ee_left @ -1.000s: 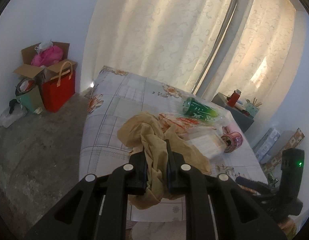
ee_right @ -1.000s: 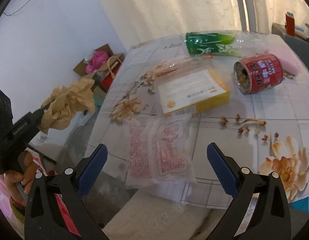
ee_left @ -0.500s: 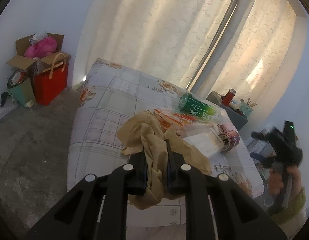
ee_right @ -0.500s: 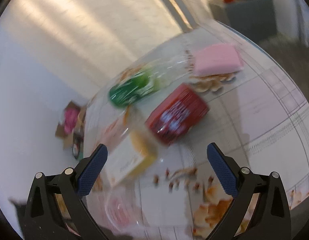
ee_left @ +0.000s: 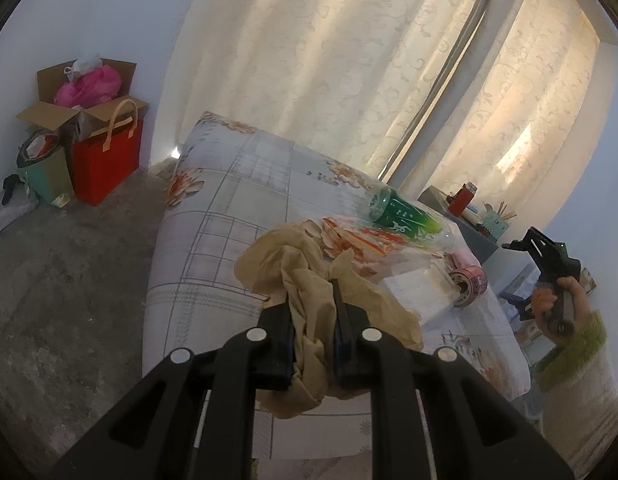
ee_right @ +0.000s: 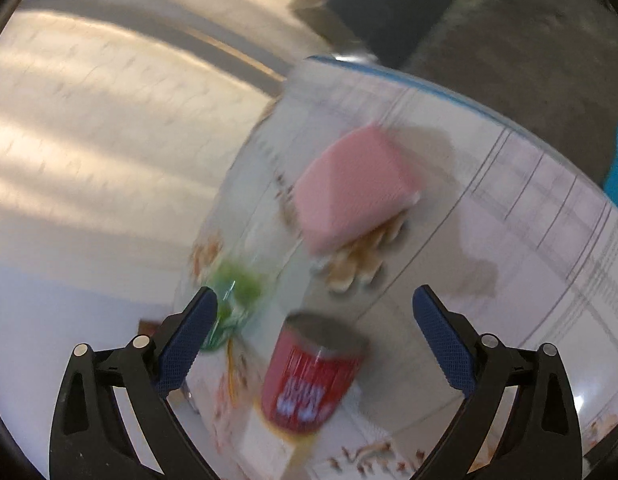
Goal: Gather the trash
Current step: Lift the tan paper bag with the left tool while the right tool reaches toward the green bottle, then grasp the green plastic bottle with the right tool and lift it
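Observation:
My left gripper (ee_left: 311,286) is shut on a crumpled tan paper (ee_left: 309,280) and holds it above the near edge of the table (ee_left: 213,216). On the table lie a green bottle (ee_left: 401,213), a red can (ee_left: 467,286), a clear wrapper with red print (ee_left: 361,236) and a white box (ee_left: 417,288). My right gripper (ee_right: 315,316) is open and empty above the red can (ee_right: 313,376), with a pink sponge (ee_right: 353,188) beyond it and the green bottle (ee_right: 237,292) at left. The right wrist view is blurred.
A red bag (ee_left: 105,156), an open cardboard box with pink plastic (ee_left: 85,88) and a green bin (ee_left: 43,168) stand on the floor at left. Curtains (ee_left: 309,52) hang behind the table. A dark side table (ee_left: 469,216) with small items stands at right.
My right gripper has swung right and risen over the can and the pink sponge. My left gripper keeps its hold on the tan paper and has barely moved.

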### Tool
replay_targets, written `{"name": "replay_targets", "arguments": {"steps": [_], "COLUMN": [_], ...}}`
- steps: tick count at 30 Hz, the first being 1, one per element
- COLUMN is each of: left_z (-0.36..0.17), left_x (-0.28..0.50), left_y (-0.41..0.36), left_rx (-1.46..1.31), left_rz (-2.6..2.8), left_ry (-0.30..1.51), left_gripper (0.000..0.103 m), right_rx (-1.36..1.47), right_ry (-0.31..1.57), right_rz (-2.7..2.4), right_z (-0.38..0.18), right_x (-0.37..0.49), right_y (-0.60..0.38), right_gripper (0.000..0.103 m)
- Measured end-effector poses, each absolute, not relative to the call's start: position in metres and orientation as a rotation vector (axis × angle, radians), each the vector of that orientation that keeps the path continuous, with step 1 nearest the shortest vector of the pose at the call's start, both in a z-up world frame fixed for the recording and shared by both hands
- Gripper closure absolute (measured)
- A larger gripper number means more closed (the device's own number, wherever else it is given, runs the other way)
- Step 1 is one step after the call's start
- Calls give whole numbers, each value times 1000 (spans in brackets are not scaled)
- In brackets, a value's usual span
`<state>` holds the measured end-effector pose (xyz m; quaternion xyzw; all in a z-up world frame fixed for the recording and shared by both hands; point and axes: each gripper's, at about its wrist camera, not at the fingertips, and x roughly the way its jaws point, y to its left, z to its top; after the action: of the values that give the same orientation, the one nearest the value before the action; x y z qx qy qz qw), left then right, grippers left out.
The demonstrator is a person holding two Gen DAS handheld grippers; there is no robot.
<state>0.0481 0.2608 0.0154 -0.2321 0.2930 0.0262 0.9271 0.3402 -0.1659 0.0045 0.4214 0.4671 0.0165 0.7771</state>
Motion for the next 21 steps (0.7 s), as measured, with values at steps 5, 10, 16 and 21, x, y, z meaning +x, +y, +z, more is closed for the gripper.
{"name": "replay_targets", "arguments": {"steps": [5,10,16,21], "left_z": [8,3,3,2], "left_x": [50,56,62,69], "left_y": [266,270,273,275], "left_rx": [-481,-479,-473,-474], "left_rz": [67,77,92,101], "left_ry": [607,631,639,643], "left_gripper": [90,90,90,90], "right_rx": [700,-88,-712,-880], "right_ry": [1017,887,812,871], "right_rz": [113,385,610,716], "right_z": [30,73,49,23], "right_x": [362,373,375,405], "right_y": [-142,-42,44,76], "right_gripper": [10,10,11,12]}}
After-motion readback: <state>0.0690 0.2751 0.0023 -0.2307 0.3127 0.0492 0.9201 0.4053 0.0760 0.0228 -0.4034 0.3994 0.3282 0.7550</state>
